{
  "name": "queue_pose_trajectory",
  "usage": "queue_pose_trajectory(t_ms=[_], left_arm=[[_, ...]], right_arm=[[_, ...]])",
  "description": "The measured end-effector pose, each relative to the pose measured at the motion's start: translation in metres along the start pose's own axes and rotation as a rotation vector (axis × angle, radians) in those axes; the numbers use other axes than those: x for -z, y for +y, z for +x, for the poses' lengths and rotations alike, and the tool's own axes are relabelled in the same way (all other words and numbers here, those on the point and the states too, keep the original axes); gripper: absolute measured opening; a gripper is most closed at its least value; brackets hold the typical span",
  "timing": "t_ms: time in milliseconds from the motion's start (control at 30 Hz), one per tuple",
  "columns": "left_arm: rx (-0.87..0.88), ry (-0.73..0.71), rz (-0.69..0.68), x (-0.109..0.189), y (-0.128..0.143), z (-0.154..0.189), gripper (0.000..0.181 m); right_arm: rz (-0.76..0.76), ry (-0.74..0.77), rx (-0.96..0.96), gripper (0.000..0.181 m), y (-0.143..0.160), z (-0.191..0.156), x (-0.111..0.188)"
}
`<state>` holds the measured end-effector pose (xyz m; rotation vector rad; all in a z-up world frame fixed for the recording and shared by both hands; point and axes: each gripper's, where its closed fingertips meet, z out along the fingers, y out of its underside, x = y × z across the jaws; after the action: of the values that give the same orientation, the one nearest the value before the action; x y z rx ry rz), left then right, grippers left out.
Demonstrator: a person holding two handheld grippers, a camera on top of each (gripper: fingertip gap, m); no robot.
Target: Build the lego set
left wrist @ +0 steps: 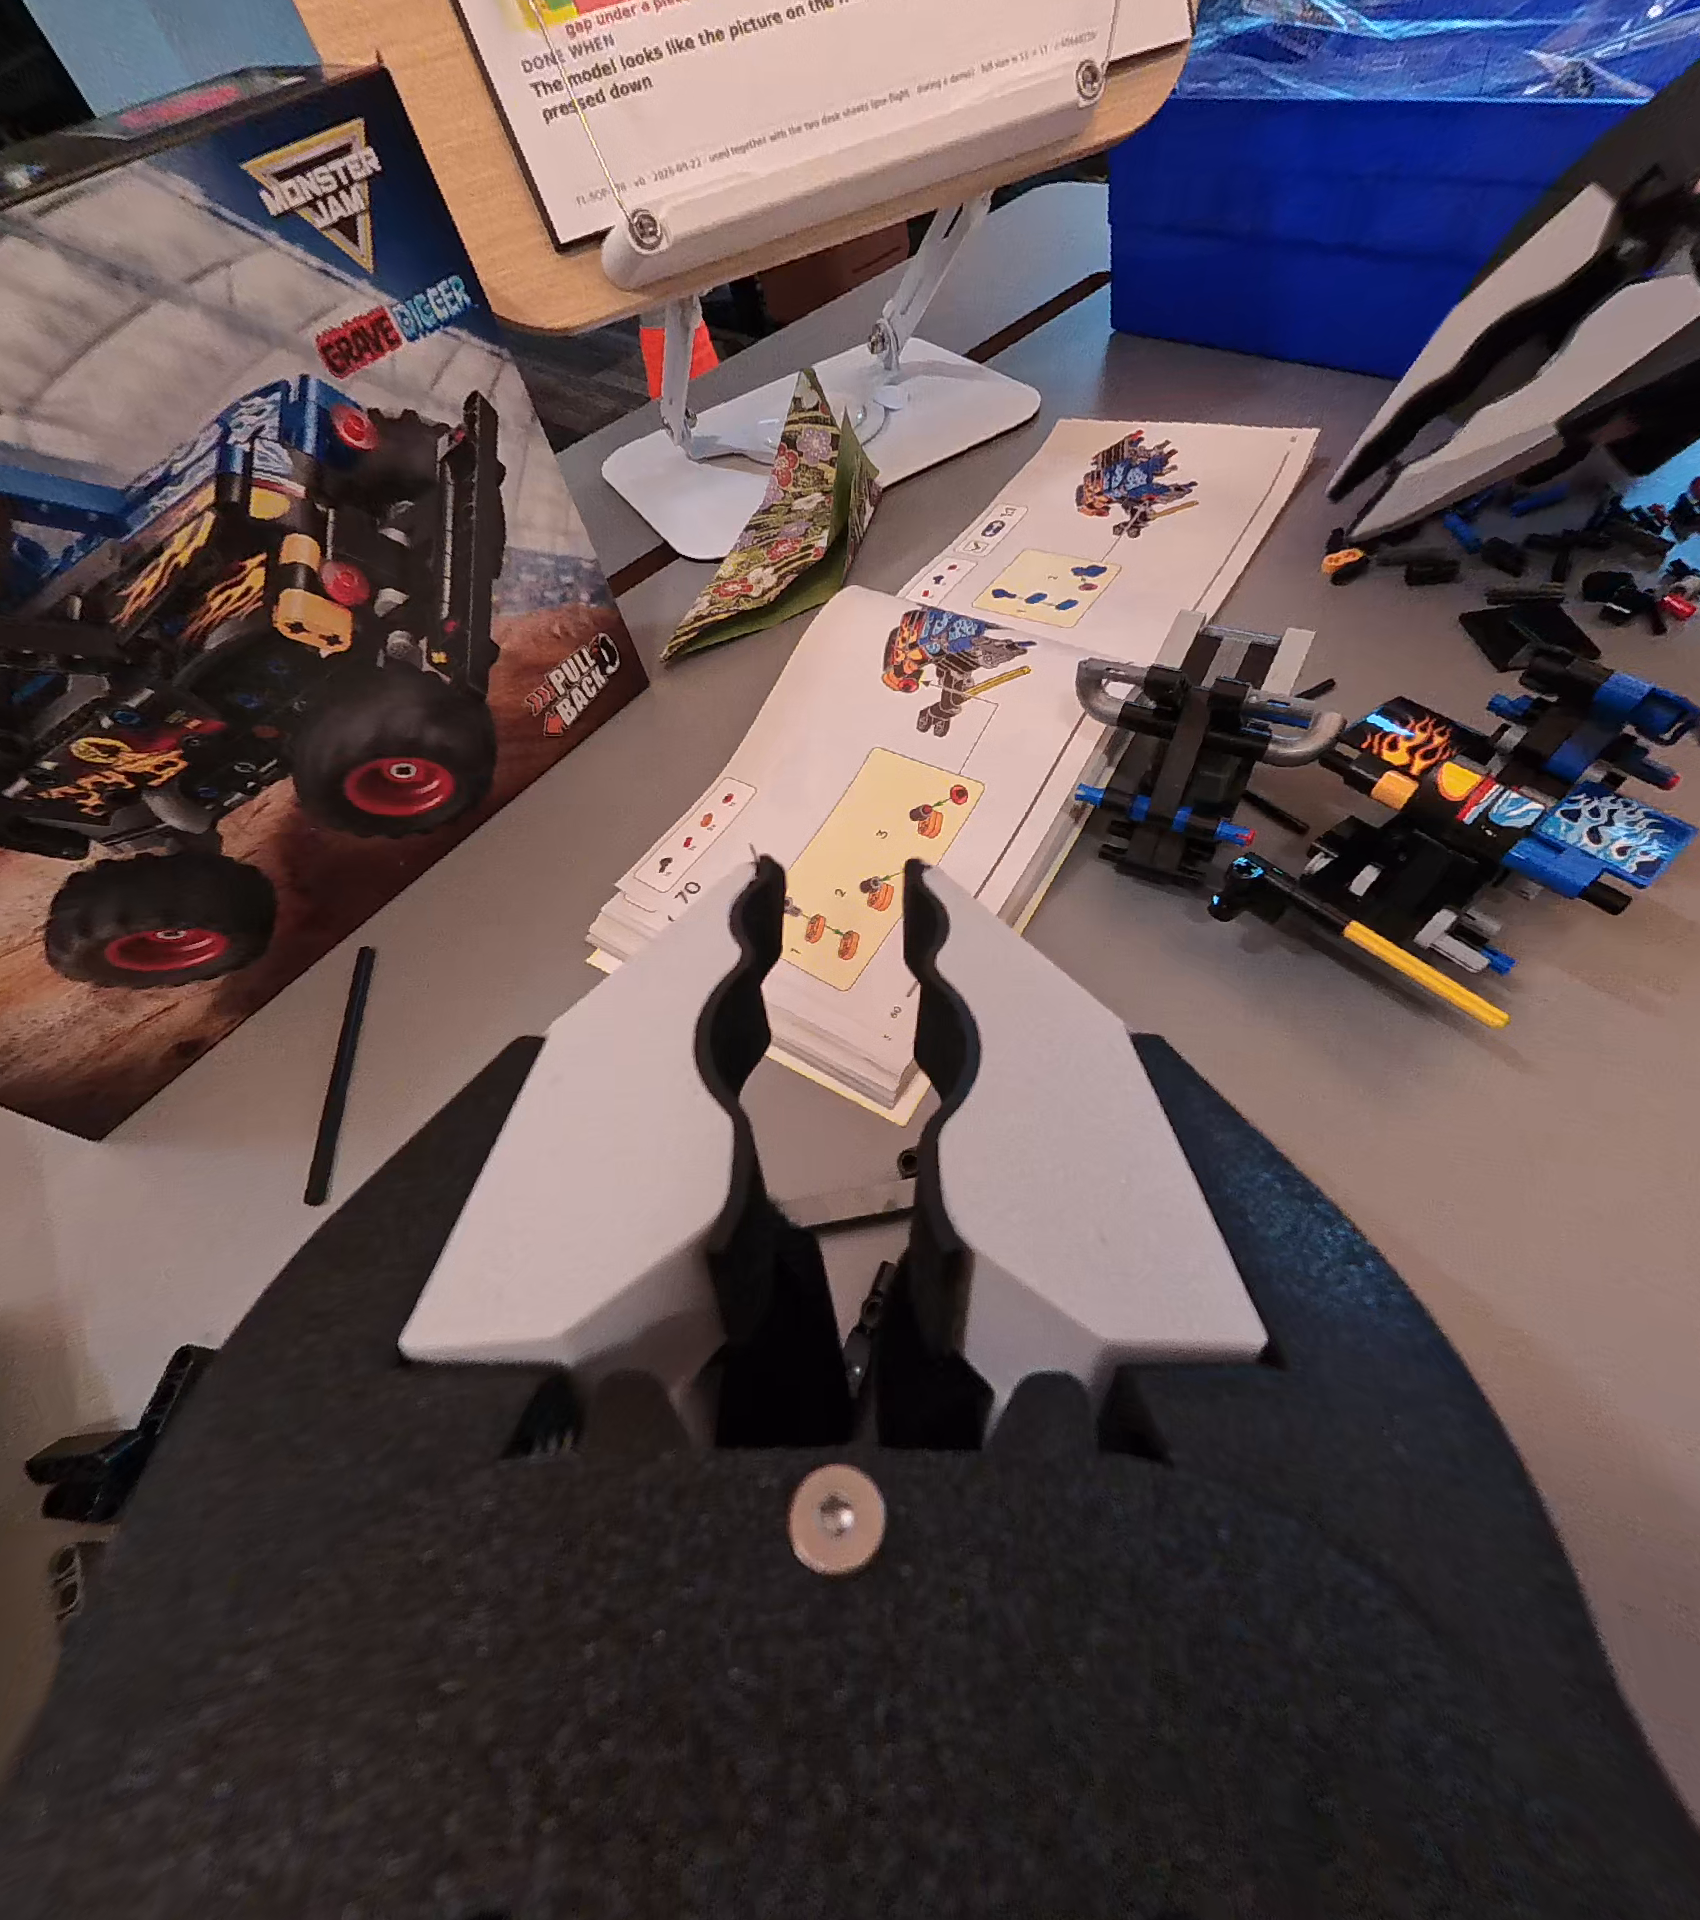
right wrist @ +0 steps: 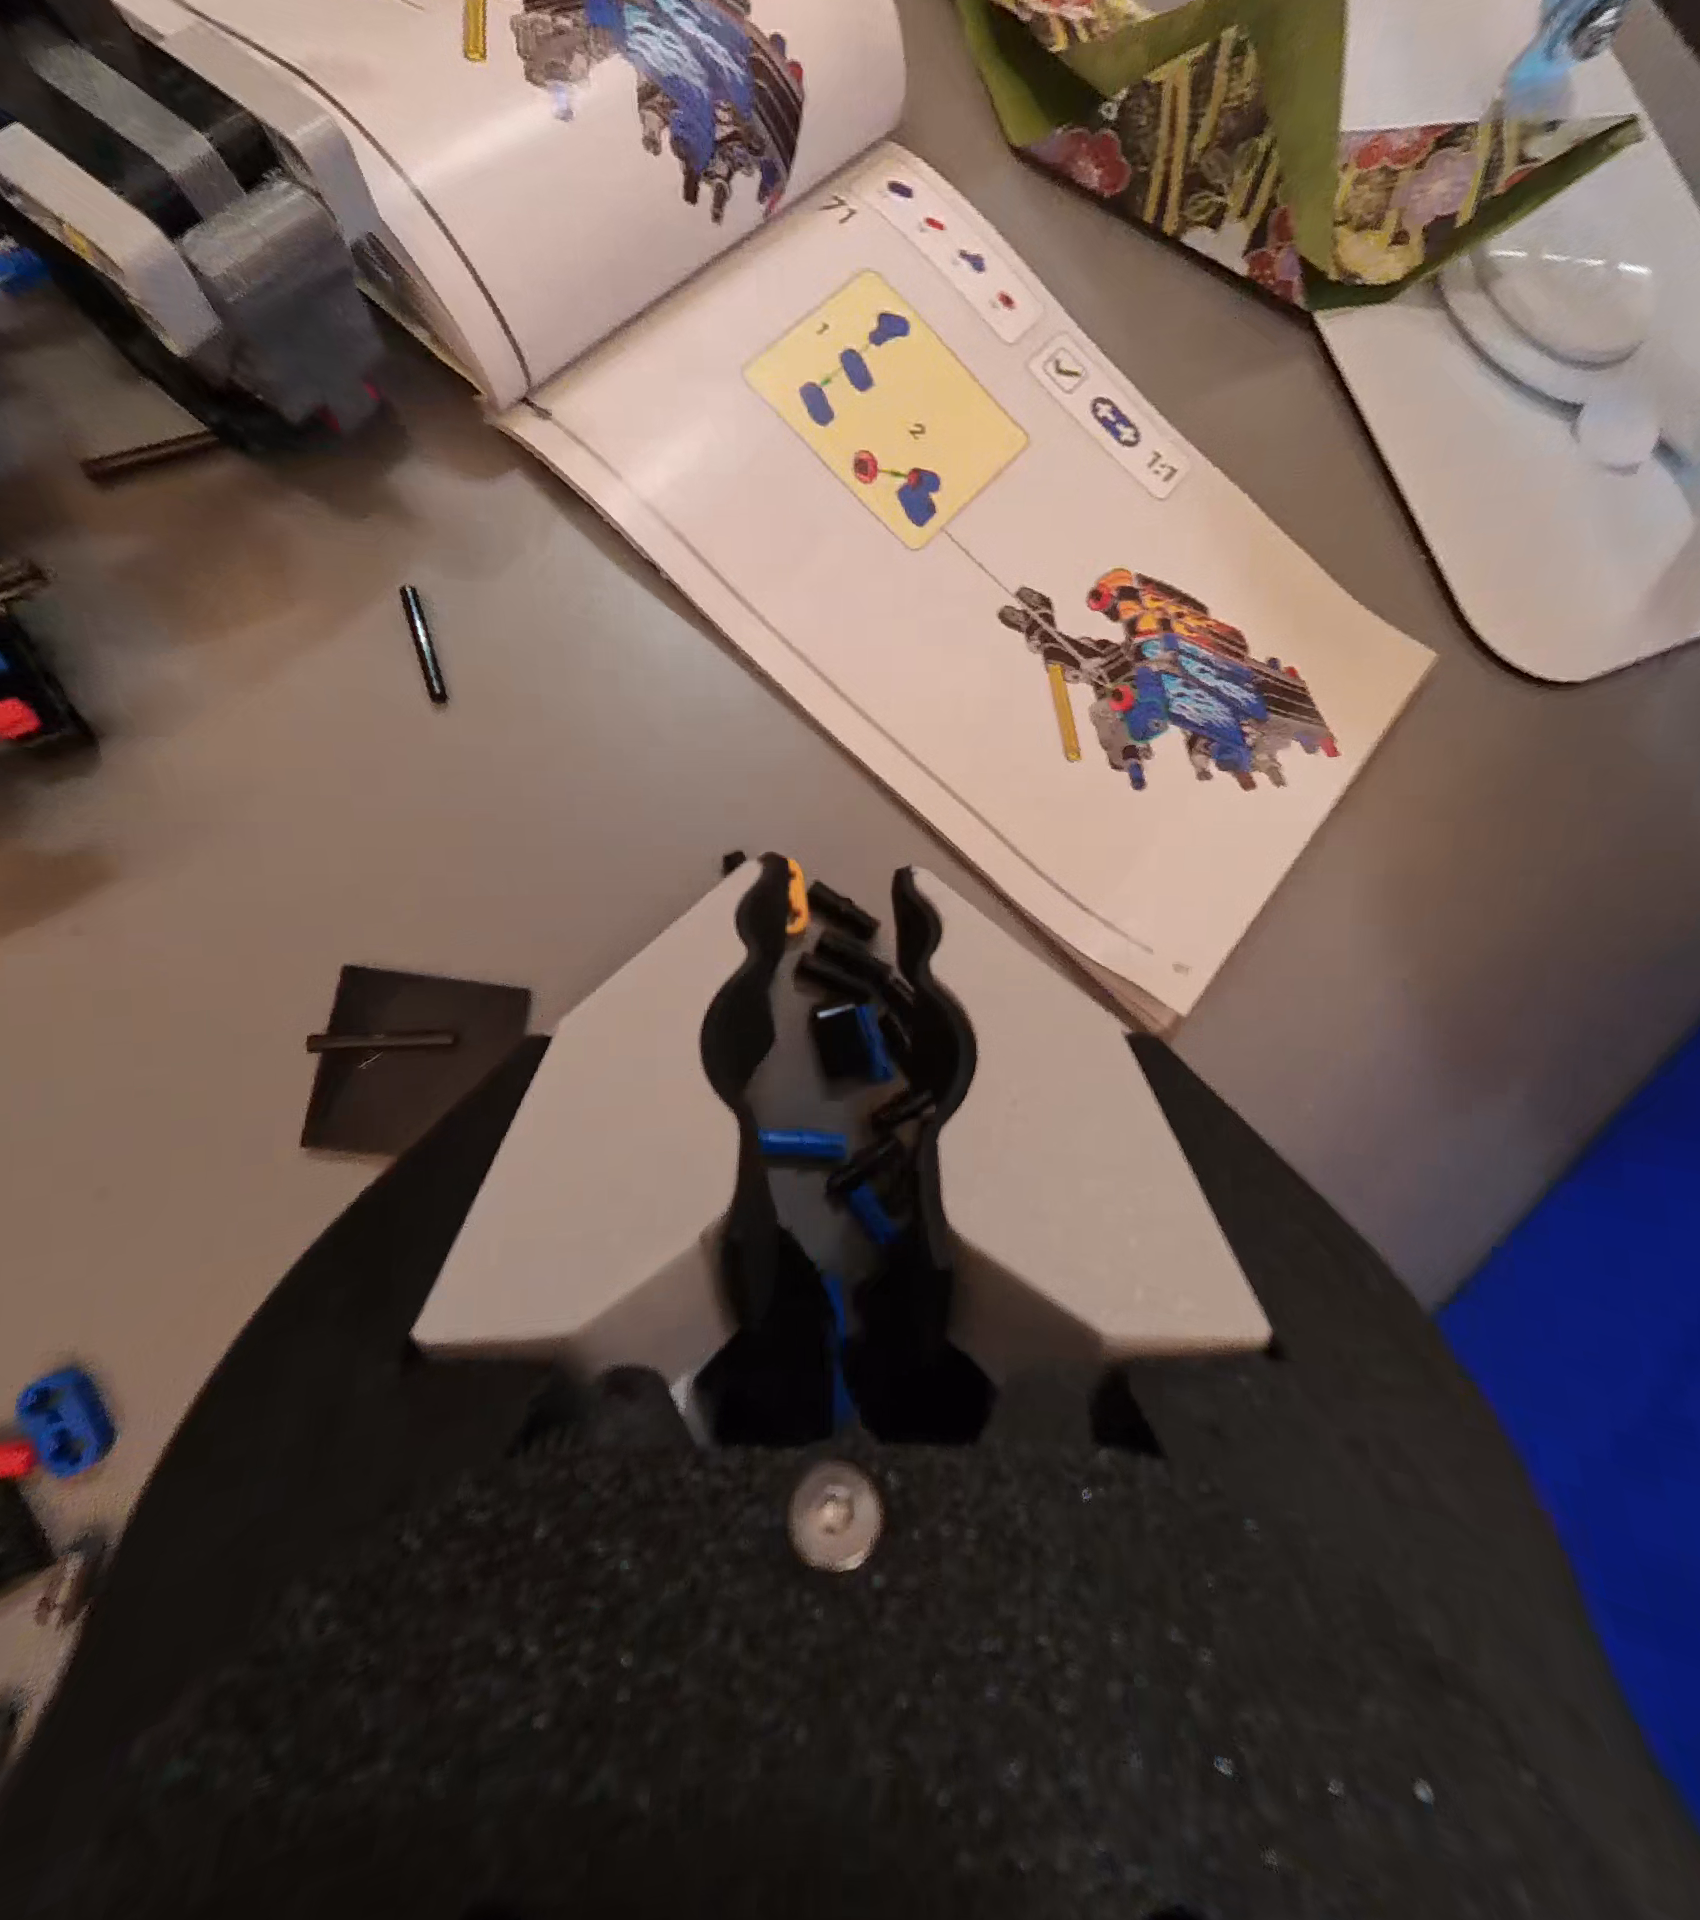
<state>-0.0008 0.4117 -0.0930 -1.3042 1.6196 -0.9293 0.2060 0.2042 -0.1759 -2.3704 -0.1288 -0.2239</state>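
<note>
A white stand (left wrist: 825, 436) holding a wooden board (left wrist: 472, 187) sits at the table's (left wrist: 1345, 1195) far edge. Folded patterned paper (left wrist: 784, 530) leans against its base. A blue bin (left wrist: 1345, 260) occupies the far right corner.

Your left view cuts off the set's box (left wrist: 202, 582) at its left edge, your right view blurs the half-built model (right wrist: 150, 239) at far left, and the loose pieces (left wrist: 1594, 561) far right are too small to identify.
</note>
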Motion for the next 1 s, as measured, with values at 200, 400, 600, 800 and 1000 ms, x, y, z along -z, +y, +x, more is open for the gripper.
queue_pose_trajectory(t_ms=[200, 400, 600, 800, 1000], left_arm=[[0.02, 0.012, -0.012, -0.003, 0.004, -0.001, 0.02], [0.034, 0.03, -0.026, -0.006, 0.009, 0.0, 0.021], [0.043, 0.026, -0.028, -0.005, 0.009, -0.003, 0.021], [0.053, 0.015, -0.031, -0.005, 0.011, -0.009, 0.021], [0.063, 0.009, -0.036, -0.006, 0.013, -0.012, 0.021]], right_arm=[[0.002, 0.008, 0.06, 0.017, -0.006, -0.007, -0.009], [-0.015, -0.038, 0.024, 0.012, 0.002, -0.014, -0.013], [-0.019, -0.078, -0.02, 0.015, 0.007, -0.018, -0.008], [-0.013, -0.086, -0.037, 0.011, 0.012, -0.018, -0.004], [-0.009, -0.12, -0.063, 0.007, 0.013, -0.019, -0.002]])
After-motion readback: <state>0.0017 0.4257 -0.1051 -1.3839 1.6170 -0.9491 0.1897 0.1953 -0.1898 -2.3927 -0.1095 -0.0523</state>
